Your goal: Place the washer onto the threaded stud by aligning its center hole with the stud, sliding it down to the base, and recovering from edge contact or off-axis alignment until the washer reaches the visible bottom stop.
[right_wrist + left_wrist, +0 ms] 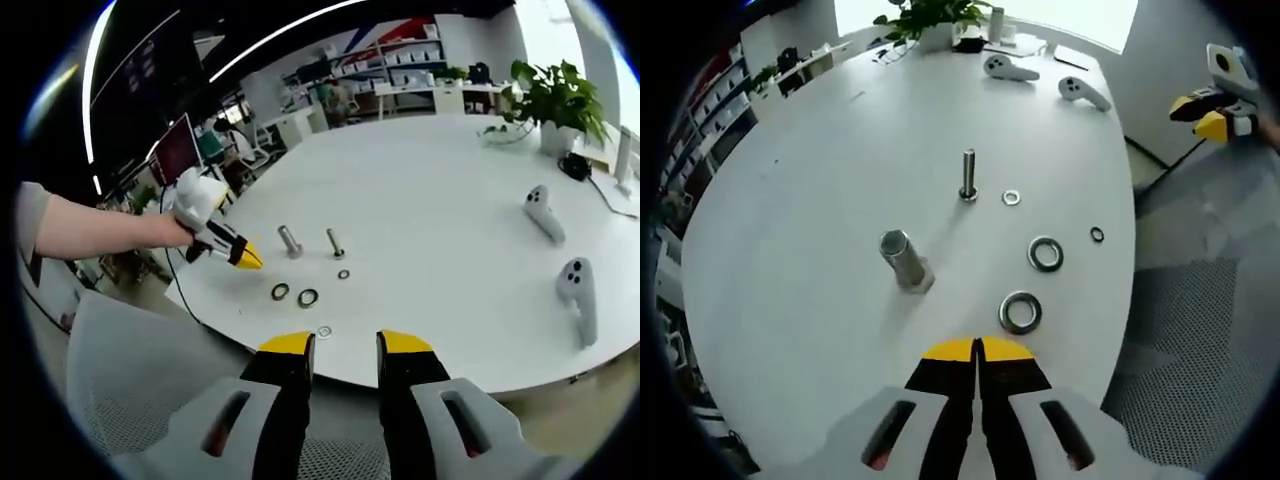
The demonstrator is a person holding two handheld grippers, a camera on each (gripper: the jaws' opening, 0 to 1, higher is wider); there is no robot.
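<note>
while nothing is yet gripped, we read the left gripper view from left to right: a stout hex-headed bolt stands on the white table, then the slim threaded stud stands upright beyond it, its long axis vertical, and to the right lie the washers. a large washer lies flat just ahead of our left gripper, slightly right of its tips; another ring lies farther, a small washer sits just beside the stud's base, and a dark o-ring lies near the table edge. our left gripper's jaws are pressed together and empty. our right gripper hangs off the table's near edge, jaws parted and empty, well apart from the stud. we judge the left gripper nearer, so it should spread and take the large washer, then carry it far-left to the stud.
</note>
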